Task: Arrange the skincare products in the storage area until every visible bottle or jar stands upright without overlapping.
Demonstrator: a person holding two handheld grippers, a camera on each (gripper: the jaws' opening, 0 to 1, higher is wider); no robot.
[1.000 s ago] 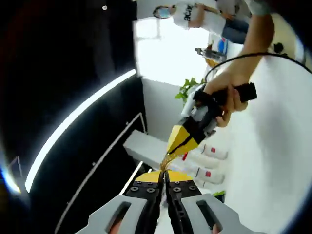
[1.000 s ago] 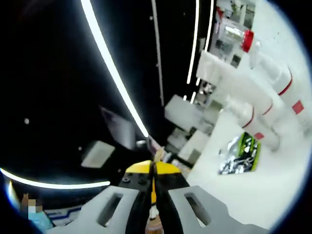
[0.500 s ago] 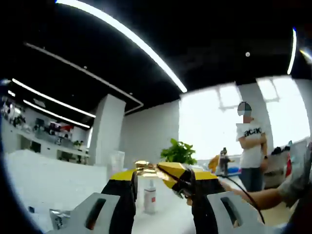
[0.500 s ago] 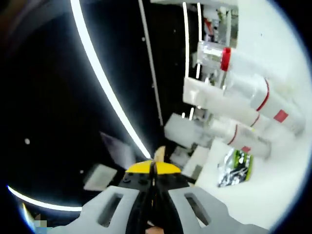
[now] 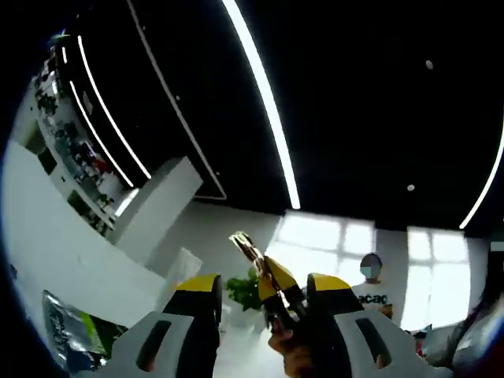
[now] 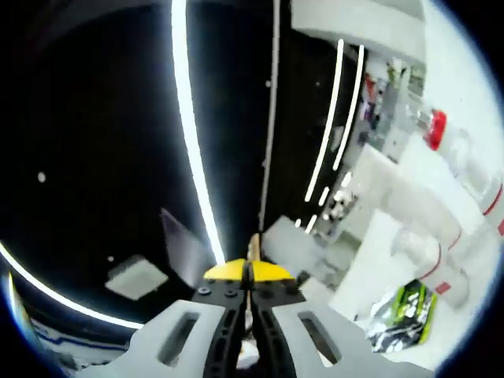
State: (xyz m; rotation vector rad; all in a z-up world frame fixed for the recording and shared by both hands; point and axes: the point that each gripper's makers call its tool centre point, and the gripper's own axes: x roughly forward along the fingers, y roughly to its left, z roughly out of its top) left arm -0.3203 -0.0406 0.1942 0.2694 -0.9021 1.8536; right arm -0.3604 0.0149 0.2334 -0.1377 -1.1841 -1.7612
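Both grippers tilt up toward the ceiling: left gripper (image 5: 260,295) jaws apart, right gripper (image 6: 249,272) jaws pinched together on a thin gold strip (image 6: 253,248). White bottles (image 6: 465,169) and a green sachet (image 6: 405,315) lie on the white table (image 6: 472,346) at right.

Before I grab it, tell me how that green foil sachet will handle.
The green foil sachet looks flat and crinkled, so it is probably light and floppy. Its shiny film may slip when pinched.

Dark ceiling with long light strips (image 5: 268,102). A potted plant (image 5: 246,290) stands before bright windows (image 5: 319,240). A green-and-silver sachet (image 6: 405,313) lies on the white surface.
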